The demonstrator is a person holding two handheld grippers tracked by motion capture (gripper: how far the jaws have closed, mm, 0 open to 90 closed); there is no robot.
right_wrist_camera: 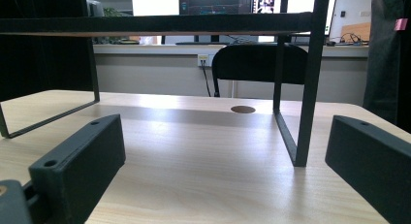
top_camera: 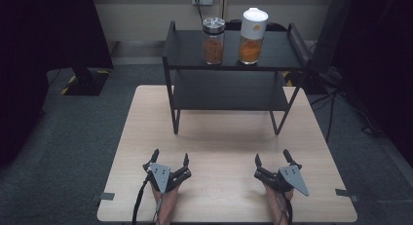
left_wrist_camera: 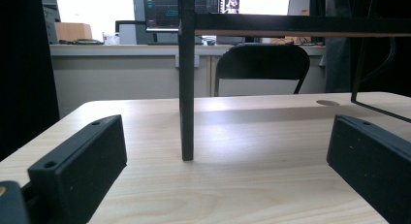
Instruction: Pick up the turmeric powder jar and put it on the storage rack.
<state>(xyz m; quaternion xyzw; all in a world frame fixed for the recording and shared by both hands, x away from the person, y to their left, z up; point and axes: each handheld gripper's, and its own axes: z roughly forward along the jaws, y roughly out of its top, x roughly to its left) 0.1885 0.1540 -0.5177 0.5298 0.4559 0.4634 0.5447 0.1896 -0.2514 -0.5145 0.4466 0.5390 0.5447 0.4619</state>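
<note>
The wooden table lies under both of your hands, and the black two-tier rack stands on its far half, straight ahead of the grippers and well apart from them. In the left gripper view one rack leg rises ahead between the jaws; in the right gripper view a rack leg stands ahead and toward the right jaw.

Your forearms enter from the near edge, roughly parallel, with each hand low over the near half of the table and the jaws pointing toward the rack. Your left gripper has its jaws spread wide with nothing between them; your right gripper is likewise spread and empty (the two sit level with each other, well apart).

On the rack's top shelf, beyond and above both grippers, stand two jars just beside each other: the white-lidded jar of orange powder, nearer your right gripper's side, and the shorter metal-lidded jar of brownish contents to its left.
</note>
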